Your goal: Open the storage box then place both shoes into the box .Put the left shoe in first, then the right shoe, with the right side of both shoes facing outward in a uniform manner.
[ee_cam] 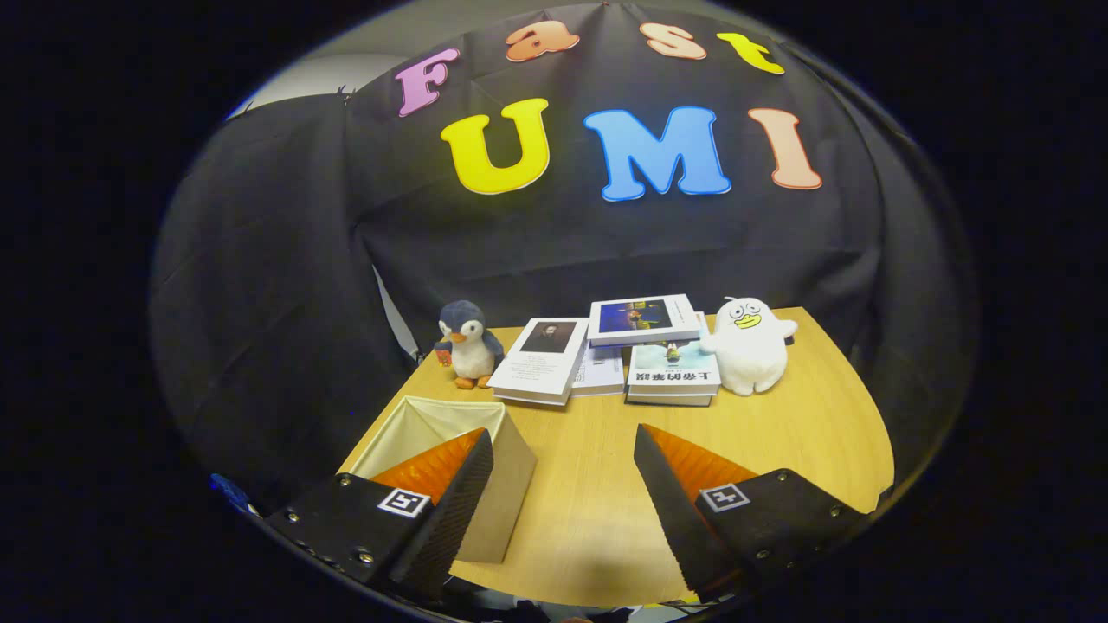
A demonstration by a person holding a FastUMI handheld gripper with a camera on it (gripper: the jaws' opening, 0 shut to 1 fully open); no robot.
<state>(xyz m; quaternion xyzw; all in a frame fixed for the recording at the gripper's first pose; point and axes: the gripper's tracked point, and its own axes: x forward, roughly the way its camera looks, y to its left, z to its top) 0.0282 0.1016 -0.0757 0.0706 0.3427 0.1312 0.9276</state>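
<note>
**Box stands open, shoes yet to go in**

The gripper [563, 493] hangs above the near edge of the wooden table [779, 433] with its fingers spread wide and nothing between them but bare tabletop. Partly behind the left finger, on the near left of the table, sits the storage box [506, 484]: a beige fabric box, its top open and its pale lining showing. What I can see of the inside looks empty, though the finger hides part of it. So the opening seems done, and I'd judge both shoes are still to be placed, left one first.

Farther back, a penguin plush [468, 343] stands on the left, a spread of books [606, 350] lies across the middle, and a white duck plush [749, 344] sits on the right, touching the books.
</note>
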